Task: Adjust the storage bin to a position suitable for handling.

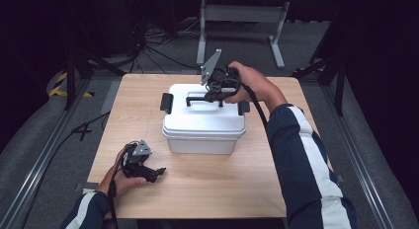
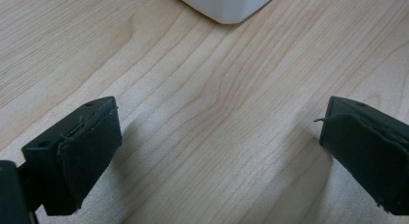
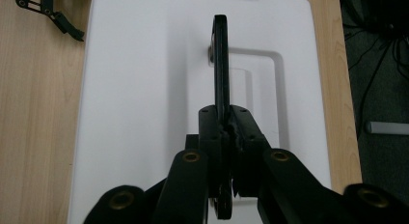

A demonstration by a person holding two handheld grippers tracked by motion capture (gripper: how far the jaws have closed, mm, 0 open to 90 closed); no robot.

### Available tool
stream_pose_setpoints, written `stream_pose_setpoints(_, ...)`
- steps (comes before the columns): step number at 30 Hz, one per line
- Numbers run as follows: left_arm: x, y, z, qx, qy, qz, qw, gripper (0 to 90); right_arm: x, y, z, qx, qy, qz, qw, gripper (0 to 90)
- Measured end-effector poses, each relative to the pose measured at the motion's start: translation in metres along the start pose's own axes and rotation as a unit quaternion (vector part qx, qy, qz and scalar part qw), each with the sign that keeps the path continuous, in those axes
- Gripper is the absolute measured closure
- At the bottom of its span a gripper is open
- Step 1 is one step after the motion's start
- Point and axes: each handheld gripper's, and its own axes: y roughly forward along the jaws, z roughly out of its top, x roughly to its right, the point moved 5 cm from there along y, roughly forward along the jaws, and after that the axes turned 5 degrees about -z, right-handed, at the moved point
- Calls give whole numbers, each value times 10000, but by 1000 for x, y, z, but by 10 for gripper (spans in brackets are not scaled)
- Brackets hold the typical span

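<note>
A white plastic box point(image 1: 203, 125) with black side latches stands in the middle of the wooden table point(image 1: 148, 91). Its black carrying handle point(image 1: 197, 97) is raised upright above the lid point(image 3: 144, 89). My right gripper point(image 1: 217, 93) is shut on that handle point(image 3: 221, 64), and both pads press its thin bar from either side. Near the table's front left my left gripper point(image 1: 157, 173) lies low on the wood with its jaws wide apart and only bare wood point(image 2: 217, 151) between them. A corner of the white box point(image 2: 226, 7) is visible ahead of them.
A grey metal stand point(image 1: 242, 21) and loose cables point(image 1: 148, 41) sit on the floor beyond the table's far edge. Rails run along both sides of the table. In the right gripper view the other gripper point(image 3: 48, 14) shows at the upper left.
</note>
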Motion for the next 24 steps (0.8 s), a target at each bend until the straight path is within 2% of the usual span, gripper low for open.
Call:
stream_pose_setpoints(2, 1, -1, -1, -26, -29, 5, 10000, 17, 1, -4, -2, -78, -11, -59, 10000, 853)
stream_pose_setpoints(9, 0, -1, -1, -24, -23, -2, 10000, 17, 2, -12, -9, -83, -32, -108, 9999, 853)
stream_pose_setpoints(14, 0, -1, 0, -34, 6, -12, 10000, 15, 2, -24, -18, 29, 35, -196, 9998, 854)
stream_pose_setpoints(18, 1, -1, -1, -30, -31, 3, 10000, 18, -1, -35, -25, 182, -60, -247, 9995, 854)
stream_pose_setpoints(24, 1, -1, -1, -22, -58, 14, 10000, 21, -4, -52, -43, 177, 12, -390, 9991, 853)
